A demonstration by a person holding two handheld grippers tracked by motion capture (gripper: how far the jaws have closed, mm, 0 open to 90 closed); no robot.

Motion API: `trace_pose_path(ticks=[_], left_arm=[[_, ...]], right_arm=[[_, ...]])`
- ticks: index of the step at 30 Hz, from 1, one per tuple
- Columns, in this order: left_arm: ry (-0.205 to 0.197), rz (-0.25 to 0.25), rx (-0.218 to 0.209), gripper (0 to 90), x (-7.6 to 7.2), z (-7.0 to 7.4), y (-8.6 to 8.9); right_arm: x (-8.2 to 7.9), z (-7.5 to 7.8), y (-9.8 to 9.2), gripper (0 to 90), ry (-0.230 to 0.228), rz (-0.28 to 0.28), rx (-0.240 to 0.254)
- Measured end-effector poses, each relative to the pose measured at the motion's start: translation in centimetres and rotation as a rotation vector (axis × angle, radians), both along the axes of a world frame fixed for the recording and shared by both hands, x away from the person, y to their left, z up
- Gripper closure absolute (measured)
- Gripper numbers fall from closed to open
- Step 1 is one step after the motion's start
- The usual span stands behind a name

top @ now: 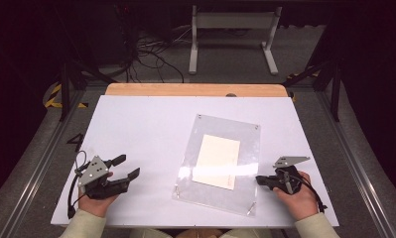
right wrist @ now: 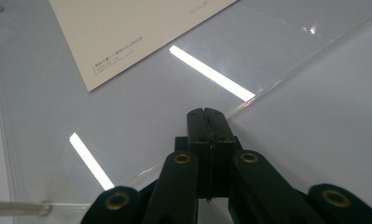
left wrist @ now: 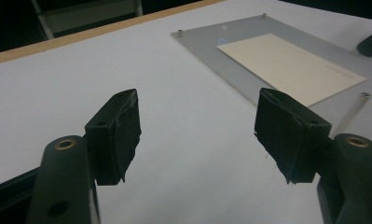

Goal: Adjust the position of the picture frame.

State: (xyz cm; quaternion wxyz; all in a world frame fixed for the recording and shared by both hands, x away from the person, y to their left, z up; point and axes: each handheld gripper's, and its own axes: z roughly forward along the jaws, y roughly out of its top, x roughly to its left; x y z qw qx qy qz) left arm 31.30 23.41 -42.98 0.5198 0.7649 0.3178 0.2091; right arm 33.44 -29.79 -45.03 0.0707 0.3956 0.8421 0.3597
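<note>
High view: clear acrylic frame point(top: 220, 166) encloses cream card point(top: 218, 161).

Grey floor point(top: 225, 69), tangled cables point(top: 151, 54)

Small print on the card point(right wrist: 127, 32), perhaps unreadable.

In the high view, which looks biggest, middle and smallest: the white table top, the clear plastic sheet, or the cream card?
1. White table top, the biggest by far.
2. Clear plastic sheet, which lies on it.
3. Cream card, the smallest, within the sheet's outline.
All three lie flat at about one level, so nearness hardly changes the order.
</note>
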Motion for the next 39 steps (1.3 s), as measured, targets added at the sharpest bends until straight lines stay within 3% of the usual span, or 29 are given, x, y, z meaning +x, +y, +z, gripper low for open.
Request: trace_pose_path(ticks=[2, 7, 11, 12, 15, 18, 21, 23, 24, 27, 28, 30, 31, 33, 34, 35, 38, 39], left_arm=[[0.005, -0.021, -0.009, 31.7, -0.1, 0.1, -0.2], [0.019, -0.140, -0.019, 32.2, -0.7, 0.3, -1.9], [0.062, -0.258, 0.014, 32.7, -1.0, 0.0, -4.9], [0.062, -0.258, 0.014, 32.8, -1.0, 0.0, -4.9], [0.086, -0.295, 0.054, 34.7, -1.1, -0.5, -6.9], [0.150, -0.233, 0.096, 45.5, -0.7, -1.0, -8.0], [0.204, -0.233, 0.100, 60.4, 0.1, -1.6, -8.4], [0.211, -0.247, 0.128, 75.6, 0.1, -1.8, -8.7], [0.193, -0.237, 0.150, 82.9, 0.0, -1.7, -8.8], [0.197, -0.220, 0.169, 85.0, -0.2, -1.4, -8.9], [0.181, -0.195, 0.177, 85.1, -0.3, -1.2, -8.8], [0.191, -0.143, 0.169, 85.2, 0.1, -0.9, -8.0], [0.191, -0.143, 0.169, 85.2, 0.1, -0.9, -8.0], [0.205, -0.072, 0.148, 85.1, 0.9, -0.8, -6.6], [0.211, -0.002, 0.122, 85.1, 2.0, -0.7, -5.0], [0.211, -0.002, 0.122, 85.1, 2.0, -0.7, -5.0], [0.209, 0.095, 0.098, 85.1, 3.7, -0.7, -3.0], [0.209, 0.095, 0.098, 85.1, 3.7, -0.7, -3.0]], right_arm=[[0.1, 0.0, 0.5, 90.0, 0.002, 0.008, -0.001], [0.6, 0.1, 2.1, 90.0, -0.020, 0.054, -0.025], [0.3, 0.3, 1.4, 89.2, -0.056, 0.045, 0.008], [0.3, 0.3, 1.4, 89.2, -0.056, 0.045, 0.008], [-0.1, 1.2, 0.6, 87.9, -0.116, 0.019, 0.057], [-0.2, 1.2, 0.3, 87.0, -0.127, 0.012, 0.068], [-0.1, 1.0, 0.3, 86.7, -0.125, 0.008, 0.063], [-0.1, 1.0, 0.2, 86.4, -0.129, 0.006, 0.061], [-0.1, 1.0, 0.2, 86.2, -0.133, 0.006, 0.065], [0.0, 1.0, 0.0, 85.5, -0.138, -0.005, 0.067], [0.0, 1.1, -0.1, 85.3, -0.142, -0.006, 0.069], [0.0, 1.1, -0.2, 85.0, -0.148, -0.008, 0.072], [0.0, 1.1, -0.2, 85.0, -0.148, -0.008, 0.072], [-0.1, 1.1, -0.3, 84.7, -0.154, -0.009, 0.076], [0.0, 1.1, -0.3, 84.6, -0.154, -0.010, 0.078], [0.0, 1.1, -0.3, 84.6, -0.154, -0.010, 0.078], [0.0, 1.0, -0.3, 84.4, -0.152, -0.012, 0.078], [0.0, 1.0, -0.3, 84.4, -0.152, -0.012, 0.078]])
